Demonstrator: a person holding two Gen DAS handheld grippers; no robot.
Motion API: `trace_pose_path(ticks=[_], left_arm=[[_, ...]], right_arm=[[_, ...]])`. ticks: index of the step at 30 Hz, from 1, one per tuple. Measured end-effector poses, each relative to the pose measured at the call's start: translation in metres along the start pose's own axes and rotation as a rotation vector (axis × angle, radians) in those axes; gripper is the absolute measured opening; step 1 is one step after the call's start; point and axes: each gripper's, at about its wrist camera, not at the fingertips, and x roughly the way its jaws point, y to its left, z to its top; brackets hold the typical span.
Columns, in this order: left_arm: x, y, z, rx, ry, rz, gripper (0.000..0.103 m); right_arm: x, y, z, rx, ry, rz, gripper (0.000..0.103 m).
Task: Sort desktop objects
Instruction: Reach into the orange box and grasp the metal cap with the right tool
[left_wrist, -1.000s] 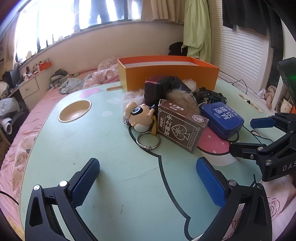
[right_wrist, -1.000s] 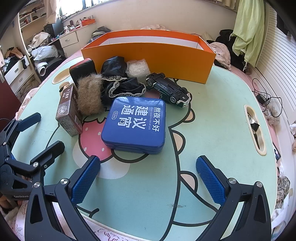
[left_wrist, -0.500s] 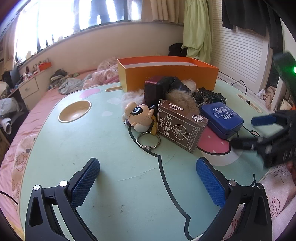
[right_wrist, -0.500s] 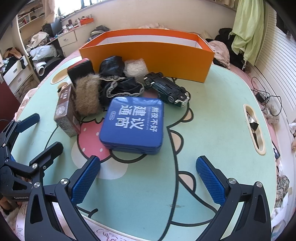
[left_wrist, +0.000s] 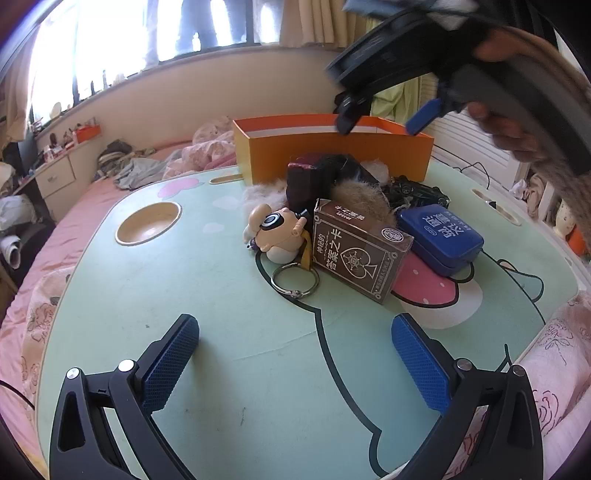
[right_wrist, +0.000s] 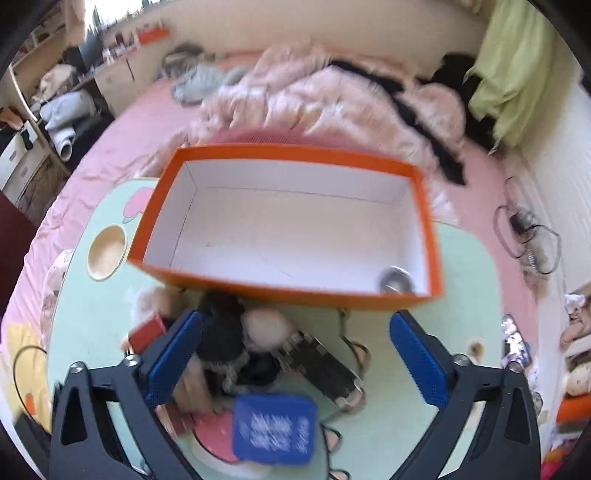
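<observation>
Your left hand-held gripper (left_wrist: 295, 365) hangs low over bare desk (left_wrist: 110, 295), jaws wide apart, nothing between them; the card box (left_wrist: 360, 254) and keyring toy (left_wrist: 275, 232) lie just ahead of it. Your right hand-held gripper (right_wrist: 295, 360) points steeply down above the pile, jaws just narrowing slightly yet open and empty. The toy car (right_wrist: 325, 373) lies between its pads, long axis diagonal; the orange box (right_wrist: 288, 291) stands just beyond. The right is nearer
</observation>
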Motion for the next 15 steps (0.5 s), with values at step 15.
trace_pose_path(ticks=[15], left_arm=[[0.0,0.002,-0.002,0.0,-0.01,-0.008,0.103]], right_arm=[[0.011,0.017,0.001,-0.001,0.017,-0.02,0.092]])
